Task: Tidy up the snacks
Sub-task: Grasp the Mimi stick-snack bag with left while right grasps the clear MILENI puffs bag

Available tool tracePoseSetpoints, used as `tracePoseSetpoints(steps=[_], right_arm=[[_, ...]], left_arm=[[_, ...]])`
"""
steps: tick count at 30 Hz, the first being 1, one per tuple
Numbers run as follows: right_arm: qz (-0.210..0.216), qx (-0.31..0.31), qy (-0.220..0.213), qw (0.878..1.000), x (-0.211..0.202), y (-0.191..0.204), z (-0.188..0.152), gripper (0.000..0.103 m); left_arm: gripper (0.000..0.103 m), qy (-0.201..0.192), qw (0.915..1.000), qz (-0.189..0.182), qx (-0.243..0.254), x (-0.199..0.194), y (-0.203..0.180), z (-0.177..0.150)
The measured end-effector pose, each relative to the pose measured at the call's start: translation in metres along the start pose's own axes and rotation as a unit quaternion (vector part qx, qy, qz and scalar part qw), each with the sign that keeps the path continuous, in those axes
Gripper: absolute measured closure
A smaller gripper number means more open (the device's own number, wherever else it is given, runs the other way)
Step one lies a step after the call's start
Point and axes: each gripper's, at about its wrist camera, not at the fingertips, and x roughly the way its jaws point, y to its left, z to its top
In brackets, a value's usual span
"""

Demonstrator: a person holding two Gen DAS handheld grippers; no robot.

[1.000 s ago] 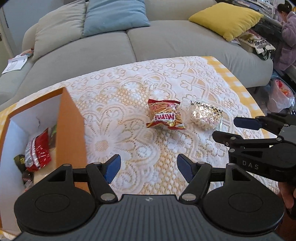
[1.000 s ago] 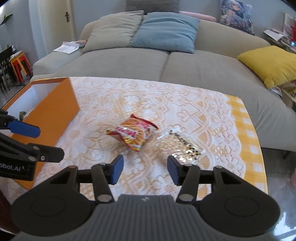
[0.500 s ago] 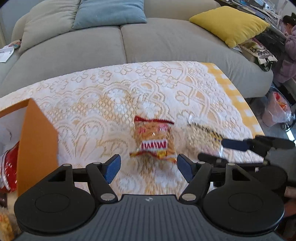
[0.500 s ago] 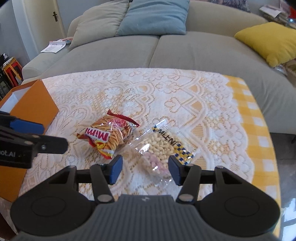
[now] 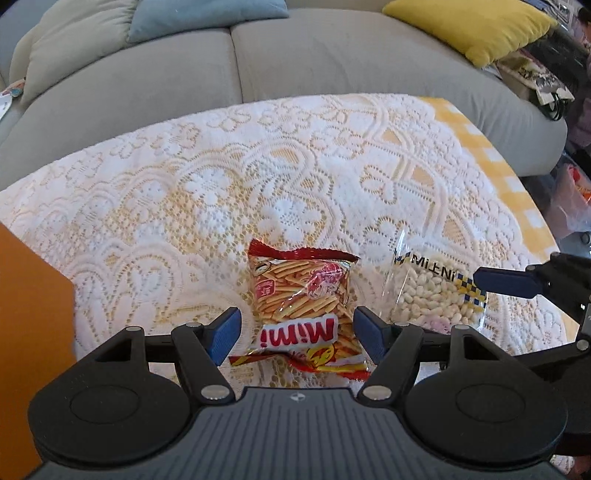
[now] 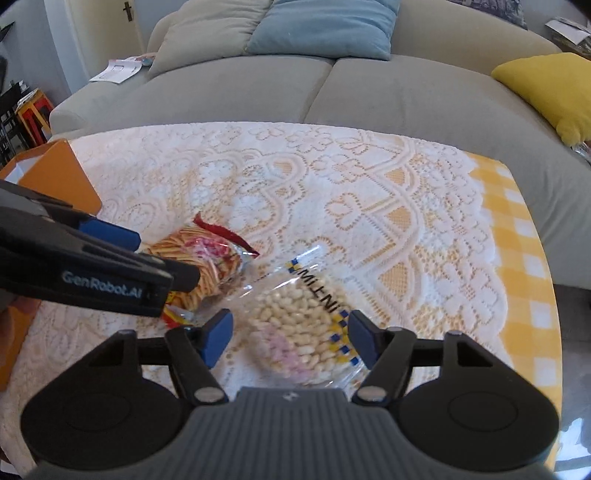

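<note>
A red and yellow bag of stick snacks lies on the lace tablecloth. My left gripper stands open over it, one blue pad on each side, neither touching. To its right lies a clear bag of pale puffed snacks. In the right wrist view that clear bag sits between the blue pads of my right gripper, whose jaws are opening and do not press on it. The stick snack bag shows at the left, partly behind the left gripper's body.
An orange box stands at the table's left edge; its corner shows in the right wrist view. A grey sofa with a blue cushion and a yellow cushion runs behind the table. A yellow checked cloth border lines the right edge.
Both grippers came forward and down onto the bags, which now lie between their pads. The right gripper's jaws stand wider. The orange box slid towards the left frame edge.
</note>
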Motion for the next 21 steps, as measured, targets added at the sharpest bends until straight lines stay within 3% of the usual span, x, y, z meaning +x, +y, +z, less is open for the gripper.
tracePoseSetpoints(steps=[8, 12, 15, 21], right_arm=[[-0.007, -0.095, 0.02, 0.995, 0.014, 0.004, 0.0, 0.025], [-0.021, -0.082, 0.018, 0.996, 0.016, -0.007, 0.003, 0.023], [-0.019, -0.077, 0.034, 0.996, 0.023, -0.011, 0.003, 0.009], [-0.031, -0.07, 0.048, 0.996, 0.031, -0.014, -0.001, 0.008]], left_arm=[[0.021, 0.018, 0.9998, -0.006, 0.002, 0.013, -0.001, 0.003], [0.021, 0.022, 0.9997, -0.009, 0.001, 0.016, -0.001, 0.002], [0.021, 0.025, 0.9996, -0.01, -0.001, 0.018, -0.001, 0.003], [0.021, 0.033, 0.9994, -0.011, 0.0, 0.023, -0.001, 0.002]])
